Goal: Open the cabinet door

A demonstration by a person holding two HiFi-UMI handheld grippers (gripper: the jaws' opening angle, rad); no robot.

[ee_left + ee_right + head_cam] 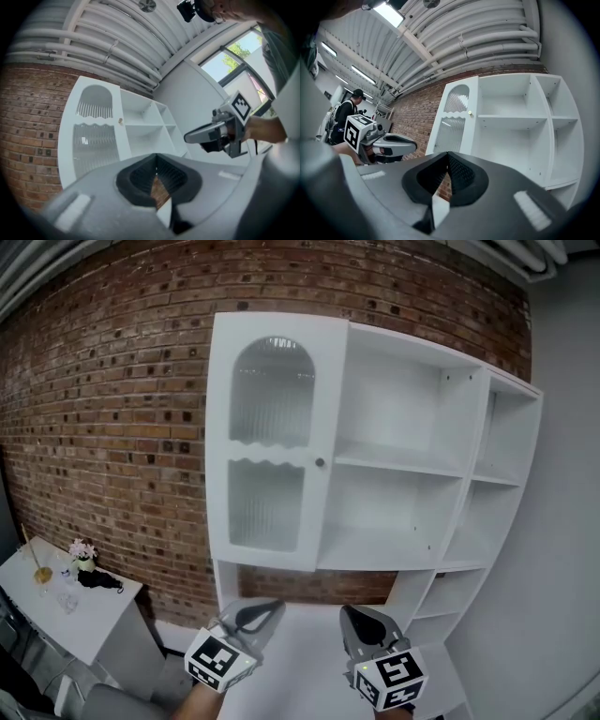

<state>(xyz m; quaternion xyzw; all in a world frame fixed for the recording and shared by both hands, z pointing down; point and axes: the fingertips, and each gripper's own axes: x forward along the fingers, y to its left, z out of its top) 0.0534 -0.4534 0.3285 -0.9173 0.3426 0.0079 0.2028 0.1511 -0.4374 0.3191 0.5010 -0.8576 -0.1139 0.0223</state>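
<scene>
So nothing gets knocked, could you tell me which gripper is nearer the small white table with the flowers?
Left. The left gripper sits just right of the table; the right gripper is farther right, beyond it.

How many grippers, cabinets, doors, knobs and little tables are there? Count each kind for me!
Grippers: 2 (left gripper, right gripper)
Cabinet: 1
Door: 1
Knob: 1
Table: 1
Total: 6
</scene>
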